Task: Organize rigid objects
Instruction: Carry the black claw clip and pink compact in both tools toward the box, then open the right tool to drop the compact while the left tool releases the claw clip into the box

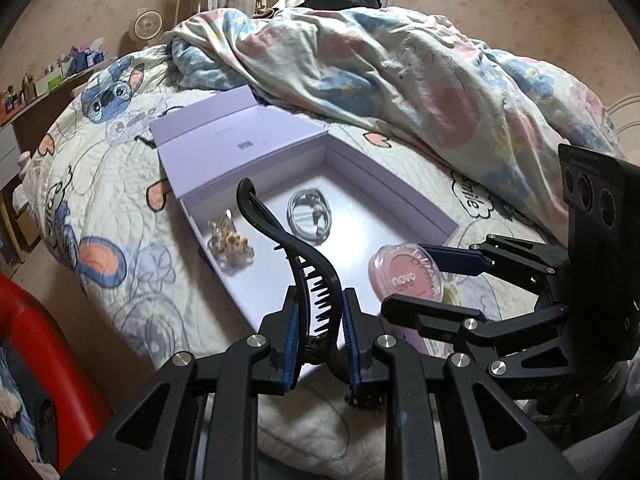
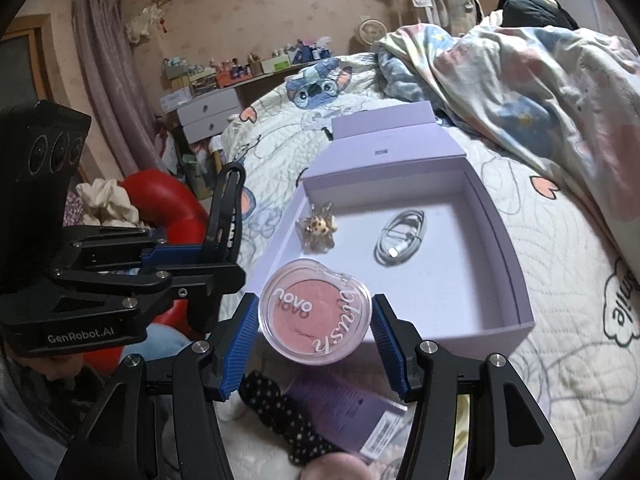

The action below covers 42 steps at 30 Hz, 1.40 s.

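Observation:
An open lilac box [image 1: 400, 196] [image 2: 500, 240] lies on the bed, its lid folded back. Inside lie a coiled white cable [image 1: 310, 216] [image 2: 400, 236] and a small gold trinket [image 1: 230, 238] [image 2: 316, 228]. My left gripper [image 1: 320, 332] is shut on a black hair claw clip [image 1: 296, 248], held above the box's near corner; the clip also shows in the right wrist view [image 2: 224, 216]. My right gripper [image 2: 316, 324] is shut on a round pink blush compact [image 2: 316, 310] [image 1: 404, 276], held over the box's near edge.
A crumpled floral duvet [image 1: 400, 64] covers the far side of the bed. A purple packet [image 2: 344, 408] and a black dotted item [image 2: 276, 412] lie below my right gripper. A red chair [image 2: 168, 208] and a cluttered dresser [image 2: 224, 92] stand to the left.

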Available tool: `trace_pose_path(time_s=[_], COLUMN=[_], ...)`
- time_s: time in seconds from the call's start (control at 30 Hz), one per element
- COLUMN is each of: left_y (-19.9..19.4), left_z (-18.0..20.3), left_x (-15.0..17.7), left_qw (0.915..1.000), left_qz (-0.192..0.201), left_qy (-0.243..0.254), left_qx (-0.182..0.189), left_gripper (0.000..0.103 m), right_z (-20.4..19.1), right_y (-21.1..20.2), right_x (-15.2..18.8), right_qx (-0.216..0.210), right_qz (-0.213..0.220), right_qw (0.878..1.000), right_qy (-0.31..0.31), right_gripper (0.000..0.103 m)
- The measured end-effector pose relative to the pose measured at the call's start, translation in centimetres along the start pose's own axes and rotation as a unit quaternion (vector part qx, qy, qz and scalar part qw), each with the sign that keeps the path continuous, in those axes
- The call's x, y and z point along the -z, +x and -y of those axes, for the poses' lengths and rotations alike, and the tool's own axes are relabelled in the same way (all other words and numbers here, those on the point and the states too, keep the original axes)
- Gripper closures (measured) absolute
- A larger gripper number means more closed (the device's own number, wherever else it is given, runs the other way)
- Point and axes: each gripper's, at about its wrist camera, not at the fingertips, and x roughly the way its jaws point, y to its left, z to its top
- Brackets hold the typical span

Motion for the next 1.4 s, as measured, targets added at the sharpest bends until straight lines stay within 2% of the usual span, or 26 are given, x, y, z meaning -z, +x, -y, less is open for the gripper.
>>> trace_pose_path(time_s=[0.43,0.83,1.4], left_y=[2.8,5.2,11.3], left_z=[-1.4,-2.5,-4.0], left_x=[-3.3,-6.6,-7.7], left_qw=[1.0,0.9999,0.9987], left_qz=[0.001,0.007,-0.049], left_qy=[0.001,0.01,0.0], left_qx=[0.006,-0.007,0.011], left_gripper=[0.083,0.083,0.083], right_z=[1.3,4.0,7.9], right_y=[1.4,3.8,7.9], right_x=[-3.5,-6.1,-7.2], right_qx=[0.03,0.036,0.059], right_qz=[0.02,0.013,-0.024], right_qw=[0.998,0.998,0.997], right_qy=[-0.046,-0.052,-0.041], right_gripper=[0.047,0.047,0.047])
